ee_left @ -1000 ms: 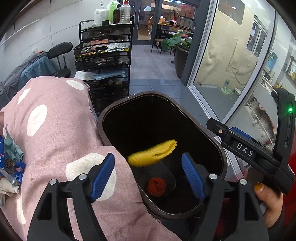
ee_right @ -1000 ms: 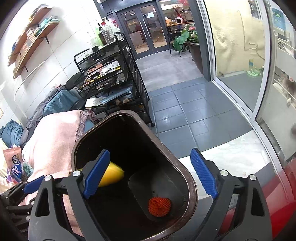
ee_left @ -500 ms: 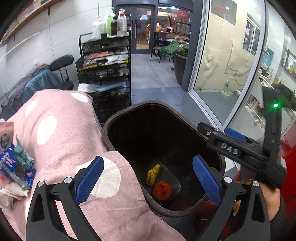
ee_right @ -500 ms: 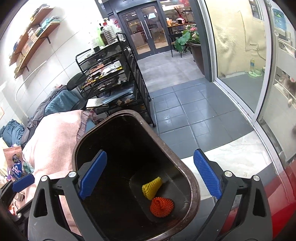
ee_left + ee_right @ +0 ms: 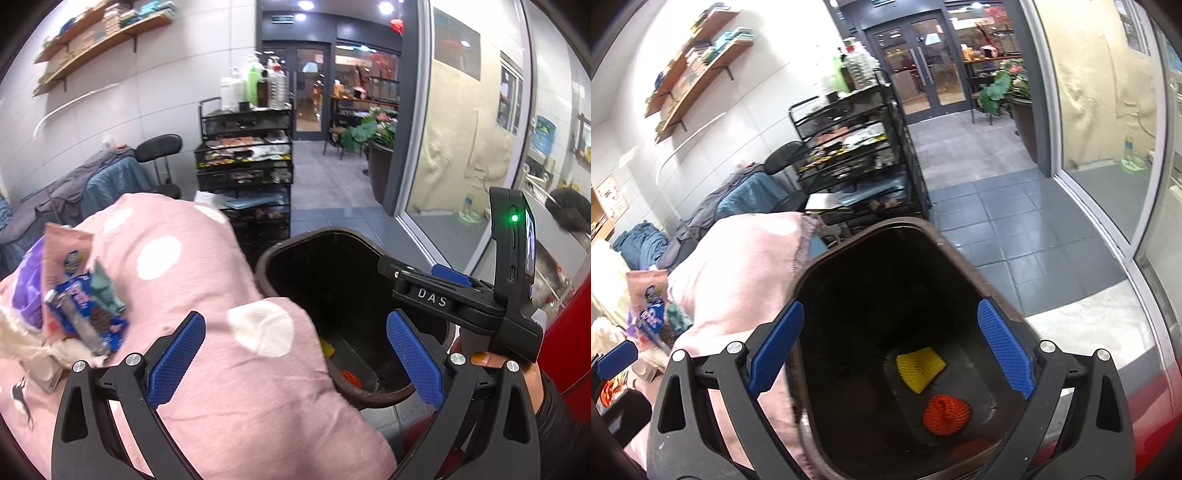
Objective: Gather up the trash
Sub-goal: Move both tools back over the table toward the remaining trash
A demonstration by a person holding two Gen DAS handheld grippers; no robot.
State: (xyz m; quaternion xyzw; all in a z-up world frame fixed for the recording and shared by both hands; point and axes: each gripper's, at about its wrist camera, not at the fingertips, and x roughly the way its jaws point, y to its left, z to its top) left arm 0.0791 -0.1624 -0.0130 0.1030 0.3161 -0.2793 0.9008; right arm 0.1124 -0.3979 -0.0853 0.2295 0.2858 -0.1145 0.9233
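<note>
Yellow net (image 5: 919, 369) in bin (image 5: 923, 230) btm, below open R gripper (image 5: 890, 350)

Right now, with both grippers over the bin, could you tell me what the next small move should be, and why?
Probably swing the left gripper, open and empty, toward the snack wrappers lying on the pink spotted cloth. The yellow net and orange net already lie at the bottom of the brown bin, so those wrappers look like the nearest trash left.
</note>
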